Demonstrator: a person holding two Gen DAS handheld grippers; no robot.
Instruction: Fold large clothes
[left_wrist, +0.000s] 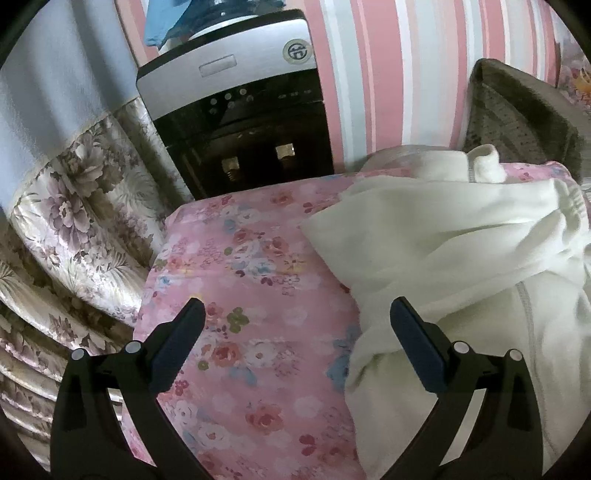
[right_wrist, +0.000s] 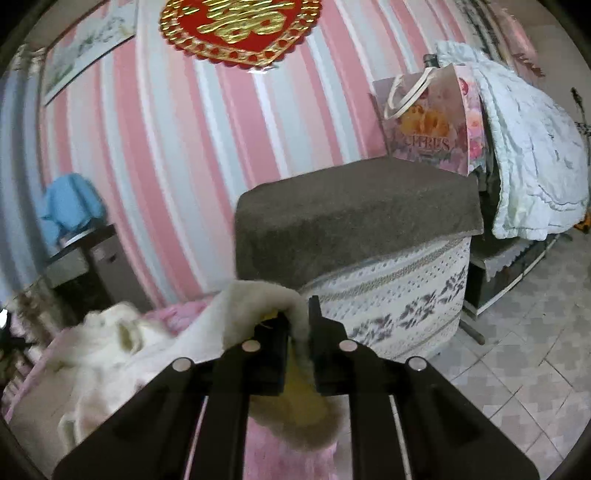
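A cream-white fleece garment (left_wrist: 461, 229) lies rumpled on a bed covered with a pink floral sheet (left_wrist: 258, 258). In the left wrist view my left gripper (left_wrist: 295, 306) hangs open just above the sheet. Its right finger (left_wrist: 413, 332) is at the garment's near edge and nothing is between the jaws. In the right wrist view my right gripper (right_wrist: 300, 314) is shut on a fold of the same garment (right_wrist: 122, 332). The cloth drapes over the left finger and trails away to the left across the bed. That view is blurred.
A black and silver water dispenser (left_wrist: 236, 110) stands beyond the bed's far corner, with a floral curtain (left_wrist: 74, 221) to its left. A brown-topped ottoman (right_wrist: 354, 206) sits against the striped wall, a gift bag (right_wrist: 428, 125) behind it, a white quilt (right_wrist: 535, 155) and tiled floor (right_wrist: 517, 369) to the right.
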